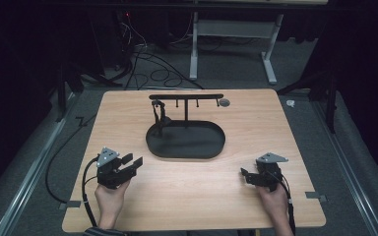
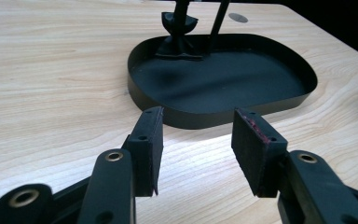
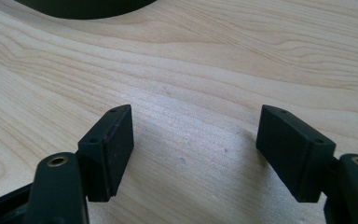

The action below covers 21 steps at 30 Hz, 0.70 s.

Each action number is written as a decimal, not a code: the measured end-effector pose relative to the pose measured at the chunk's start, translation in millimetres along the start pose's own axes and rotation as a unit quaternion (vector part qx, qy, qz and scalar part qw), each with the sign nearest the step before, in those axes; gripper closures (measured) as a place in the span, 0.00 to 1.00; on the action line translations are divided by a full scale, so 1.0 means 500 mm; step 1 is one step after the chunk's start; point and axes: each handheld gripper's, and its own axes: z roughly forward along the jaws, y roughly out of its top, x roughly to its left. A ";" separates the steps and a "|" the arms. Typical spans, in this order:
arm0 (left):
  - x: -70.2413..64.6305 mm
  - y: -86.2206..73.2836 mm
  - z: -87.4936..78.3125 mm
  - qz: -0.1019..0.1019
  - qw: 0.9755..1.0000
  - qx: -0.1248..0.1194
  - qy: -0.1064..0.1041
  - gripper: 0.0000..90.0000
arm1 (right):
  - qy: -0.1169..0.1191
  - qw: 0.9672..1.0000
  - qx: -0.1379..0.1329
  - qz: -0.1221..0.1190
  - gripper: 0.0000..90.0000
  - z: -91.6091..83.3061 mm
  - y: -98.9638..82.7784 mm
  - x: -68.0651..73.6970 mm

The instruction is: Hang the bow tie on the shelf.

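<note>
Pale wood-grain covers the table, and on it, toward the far middle, sits the black oval tray with its long axis running left to right across the person's view. From the tray rises a thin stand topped by a horizontal bar with small pegs; a dark strap-like item hangs from the bar's left end and trails down into the tray's left part.

Both grippers rest near the table's near edge, well apart from each other, with the tray ahead of them and between them. The left gripper points forward and to the right, straight at the tray's near-left rim; in the left gripper view that rim lies just beyond the fingertips, and the hanging item stands farther on, a little left of the gap. The right gripper points leftward over bare wood; its own view catches just a sliver of the tray at the top edge.

Judging from this, the left gripper is the nearer one to the hanging item, which lies forward and slightly right of it, on the tray's left side. A reach would have to go over the near rim and arrive at the strap from the front.

Each gripper stands with its jaws spread wide and nothing between them.
</note>
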 end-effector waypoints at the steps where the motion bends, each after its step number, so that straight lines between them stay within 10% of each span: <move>1: -0.001 -0.001 0.001 0.001 1.000 0.001 -0.001 0.60 | 0.000 1.000 0.000 0.000 0.32 0.000 0.000 0.000; 21: -0.017 -0.023 0.037 -0.008 0.999 0.025 -0.021 0.59 | 0.000 1.000 0.000 0.000 0.32 0.000 0.000 0.000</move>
